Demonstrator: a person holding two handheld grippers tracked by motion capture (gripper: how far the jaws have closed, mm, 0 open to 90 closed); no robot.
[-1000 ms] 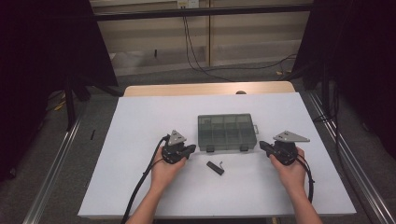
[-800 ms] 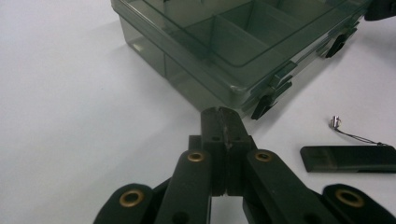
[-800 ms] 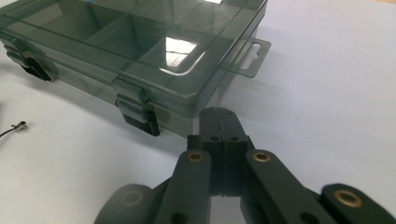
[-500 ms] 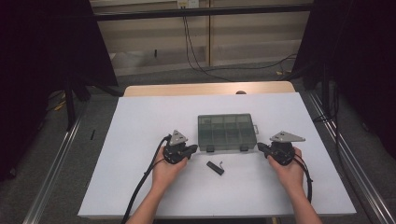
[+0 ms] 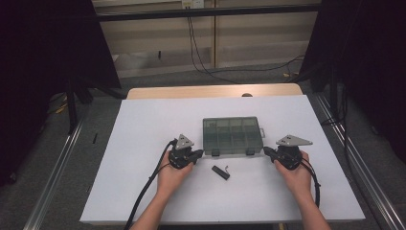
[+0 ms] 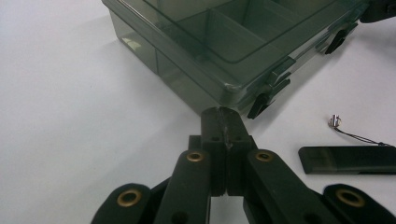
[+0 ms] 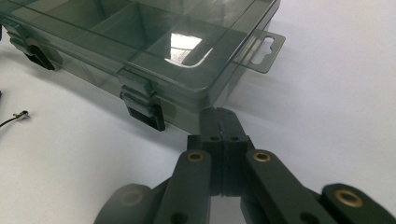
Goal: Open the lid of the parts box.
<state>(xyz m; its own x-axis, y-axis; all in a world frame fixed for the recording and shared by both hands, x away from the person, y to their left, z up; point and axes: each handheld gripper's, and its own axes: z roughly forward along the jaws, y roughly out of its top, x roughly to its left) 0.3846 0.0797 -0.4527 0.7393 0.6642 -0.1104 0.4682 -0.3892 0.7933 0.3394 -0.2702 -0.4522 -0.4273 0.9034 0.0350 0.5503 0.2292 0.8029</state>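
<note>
High view: over the last second both hands have edged inward, bringing the left gripper (image 5: 198,154) and right gripper (image 5: 266,152) against the smoky translucent plastic compartment box (image 5: 232,135) mid-table. Both sets of jaws are clenched empty, their tips at its near corners, probably to nudge or steady it.

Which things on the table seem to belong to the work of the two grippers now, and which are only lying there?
Belonging to the work:
- compartment box, lid shut, latches down
- left gripper, shut, at its near left corner
- right gripper, shut, at its near right corner

Only lying there:
- small black stick with a thin cord, in front of the box
</note>
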